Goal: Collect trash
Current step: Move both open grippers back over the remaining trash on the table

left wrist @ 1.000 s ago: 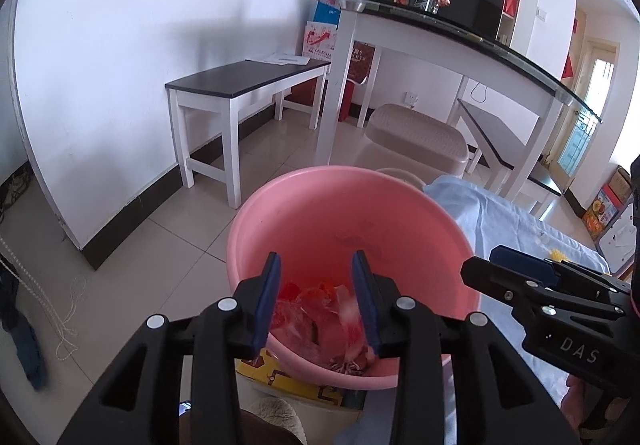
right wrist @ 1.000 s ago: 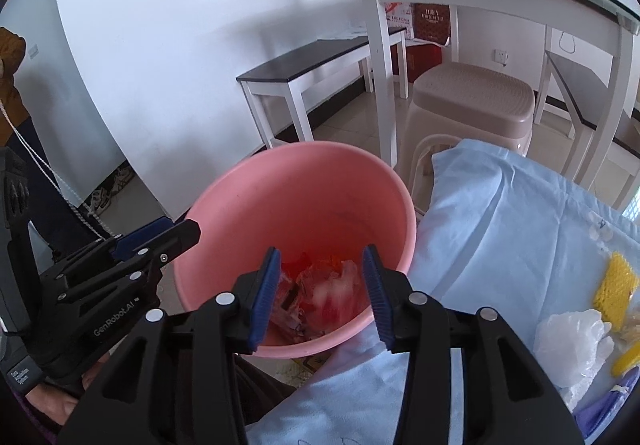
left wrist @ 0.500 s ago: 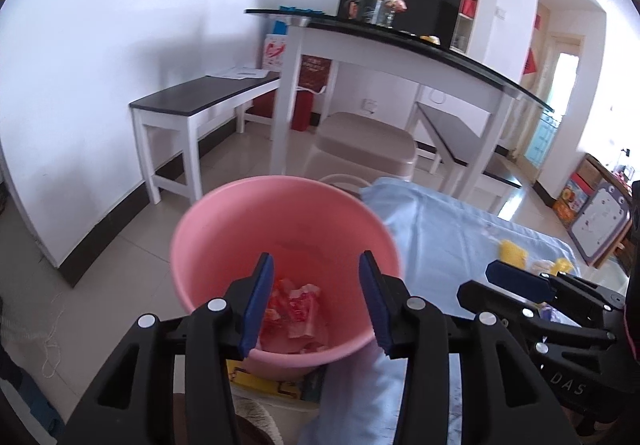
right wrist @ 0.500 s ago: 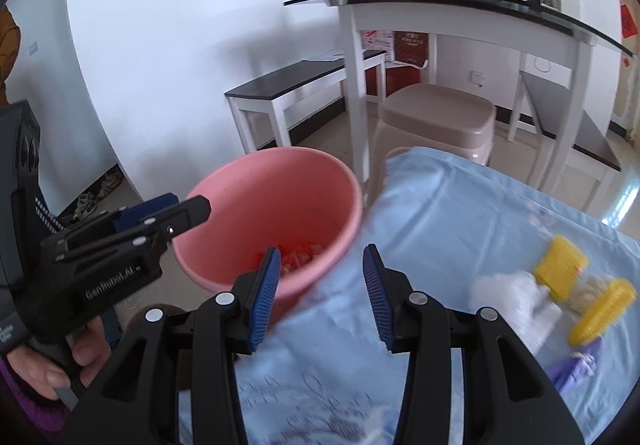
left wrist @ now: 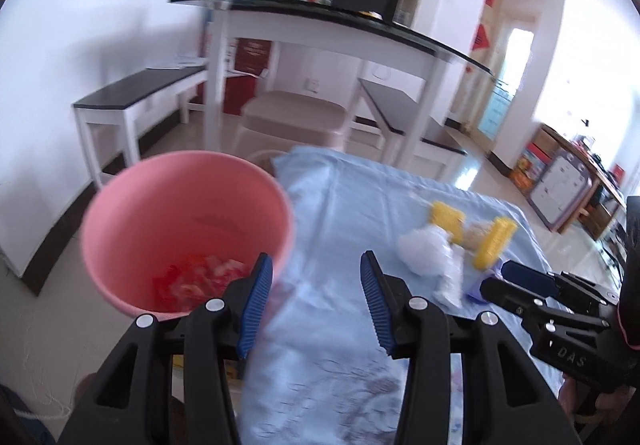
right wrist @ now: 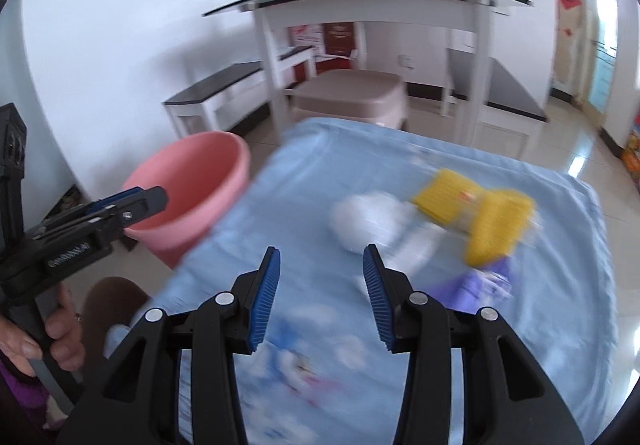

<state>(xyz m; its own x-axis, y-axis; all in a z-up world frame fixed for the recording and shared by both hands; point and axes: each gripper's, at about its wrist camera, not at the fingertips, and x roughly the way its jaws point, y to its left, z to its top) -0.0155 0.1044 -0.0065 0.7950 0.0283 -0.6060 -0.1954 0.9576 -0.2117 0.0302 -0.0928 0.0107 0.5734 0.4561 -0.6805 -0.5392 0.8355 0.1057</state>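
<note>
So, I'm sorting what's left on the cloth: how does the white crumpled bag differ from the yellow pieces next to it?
The white crumpled bag is pale and shapeless, while the yellow pieces are bright and blocky with a ribbed surface. The bag lies nearer the pink bucket; the yellow pieces lie on its far side from the bucket. Both rest on the blue cloth, outside the bucket, in one touching pile, and neither is held.
</note>
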